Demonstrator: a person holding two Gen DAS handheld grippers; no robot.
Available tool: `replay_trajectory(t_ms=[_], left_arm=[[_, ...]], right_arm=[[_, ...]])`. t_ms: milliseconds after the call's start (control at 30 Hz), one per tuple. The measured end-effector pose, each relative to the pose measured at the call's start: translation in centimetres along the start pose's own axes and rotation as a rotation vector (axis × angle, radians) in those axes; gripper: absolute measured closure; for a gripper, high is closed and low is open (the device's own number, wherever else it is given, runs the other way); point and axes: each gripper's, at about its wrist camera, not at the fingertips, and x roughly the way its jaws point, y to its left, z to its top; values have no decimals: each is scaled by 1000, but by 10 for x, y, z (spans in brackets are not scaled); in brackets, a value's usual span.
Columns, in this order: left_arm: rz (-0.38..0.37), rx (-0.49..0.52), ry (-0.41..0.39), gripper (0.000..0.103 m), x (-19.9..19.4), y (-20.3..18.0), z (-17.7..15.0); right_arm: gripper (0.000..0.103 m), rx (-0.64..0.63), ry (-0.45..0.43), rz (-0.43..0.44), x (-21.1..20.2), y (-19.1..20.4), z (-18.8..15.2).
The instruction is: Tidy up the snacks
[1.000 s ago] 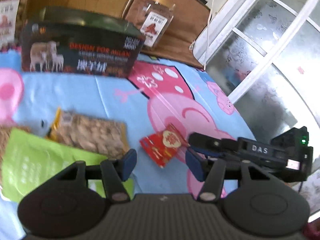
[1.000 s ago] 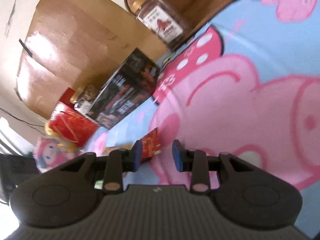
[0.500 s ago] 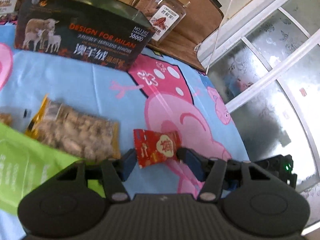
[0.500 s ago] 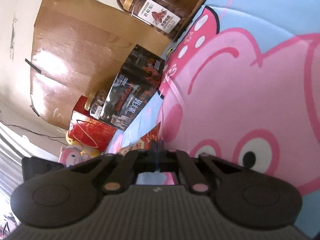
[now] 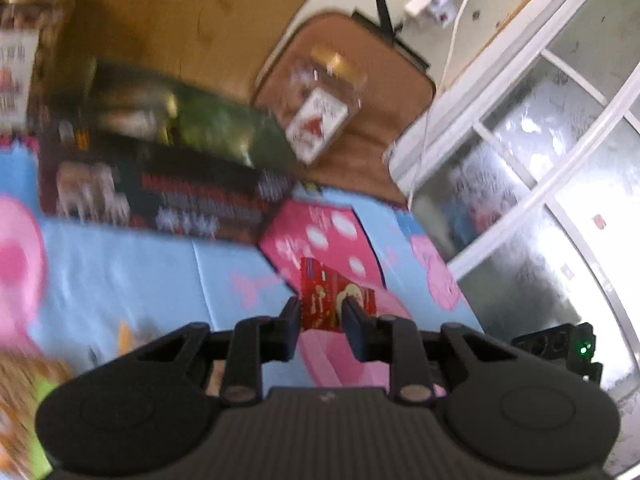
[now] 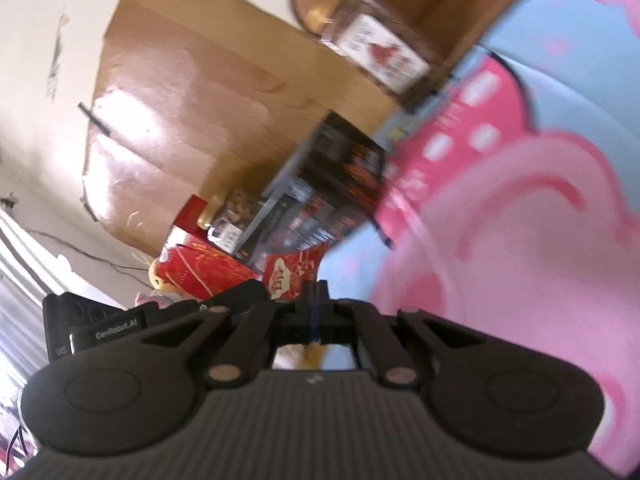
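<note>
My left gripper [image 5: 320,312] is shut on a small red snack packet [image 5: 334,298] and holds it upright above the blue and pink cartoon cloth [image 5: 132,264]. The same packet shows in the right wrist view [image 6: 294,270], just left of my right gripper [image 6: 316,300], whose fingers are pressed together with nothing between them. The left gripper's body [image 6: 96,328] is at the lower left of that view. Both views are blurred by motion.
A dark printed box [image 5: 168,196] lies at the back of the cloth, with a clear nut jar [image 5: 324,116] against a brown cushion behind it. A cardboard sheet [image 6: 192,92], a red box [image 6: 200,268] and another jar [image 6: 228,220] stand left. Green and nut bags [image 5: 24,400] lie near left. A glass door [image 5: 552,184] is right.
My left gripper closed on the red packet and lifted it off the cloth. My right gripper shut empty and both views swung upward.
</note>
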Motion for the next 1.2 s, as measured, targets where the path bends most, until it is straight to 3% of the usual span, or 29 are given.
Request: replay_trajectory(t_ms=[233,333,367,433,467,500,633,733,833,967,1033,1200], left_arm=[[81,26,-118,79,-12,14,57],[139,34,-144,78,-4,26,79],[169,34,-152,76,1,30,85],[255,38,-167,63,10,35,89],[311,40,-172,62,13,37,89],[327,39,-170,62,12,40,88],[256,44,-214,60,-17,46,64],[152,14,-196,60,-42,54,41],[108,-24,-130,60,-49,65,14],[142,-61,8,60,-29,75,-12],[115,-84,67,59,-20,80,-20],[57,-112,89,57,-17,76,-25]], right_arm=[[100,-154,-34,34,58,38,43],[99,-237,-65,-2,88,49,54],[94,-277,-85,-32,96,53,55],[89,-395,-153,-150,110,61,51],[71,-437,-176,-201,113,63,49],[65,-452,-193,-226,113,64,46],[65,-414,-200,-178,85,61,32],[64,-320,-92,-100,60,50,11],[64,-203,47,-53,48,33,-14],[64,-106,145,-78,38,17,-44],[66,-106,167,-80,34,17,-55],[67,-57,211,-62,36,25,-64]])
